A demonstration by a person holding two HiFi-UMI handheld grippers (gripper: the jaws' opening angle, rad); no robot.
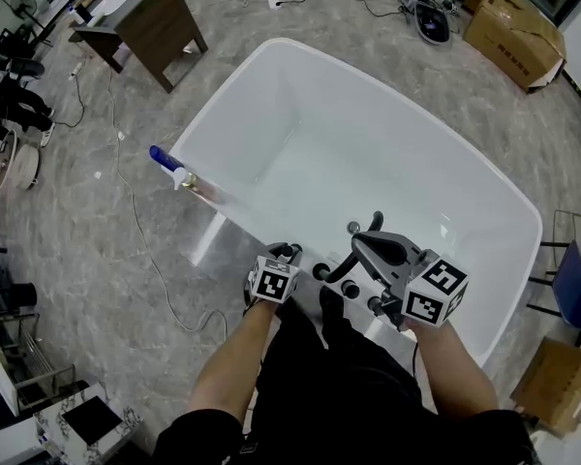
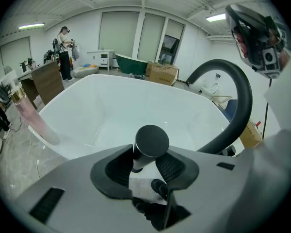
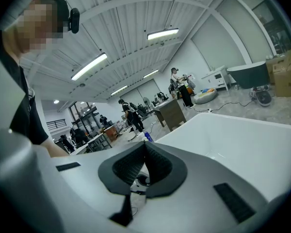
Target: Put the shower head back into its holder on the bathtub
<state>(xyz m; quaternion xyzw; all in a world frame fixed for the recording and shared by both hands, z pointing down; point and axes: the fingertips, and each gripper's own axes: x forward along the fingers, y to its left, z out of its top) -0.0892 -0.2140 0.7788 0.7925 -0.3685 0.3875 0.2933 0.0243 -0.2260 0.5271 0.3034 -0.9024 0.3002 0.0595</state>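
The shower head (image 2: 151, 141) is a black stick-shaped handset with a round flat end. It stands upright between the pads of my left gripper (image 2: 147, 153), which is shut on it just above the near rim of the white bathtub (image 1: 271, 56). In the head view the left gripper (image 1: 286, 256) covers most of the handset. A curved black faucet spout (image 2: 238, 101) arches to its right, with black knobs (image 1: 350, 289) on the rim. Whether the handset sits in a holder is hidden. My right gripper (image 1: 368, 242) hovers over the same rim, shut (image 3: 145, 148) and holding nothing.
A pink bottle with a blue cap (image 1: 179, 172) lies on the tub's left rim. A wooden desk (image 1: 150, 17) and cardboard boxes (image 1: 513, 27) stand beyond the tub, and cables (image 1: 136, 211) trail over the floor. People stand in the background.
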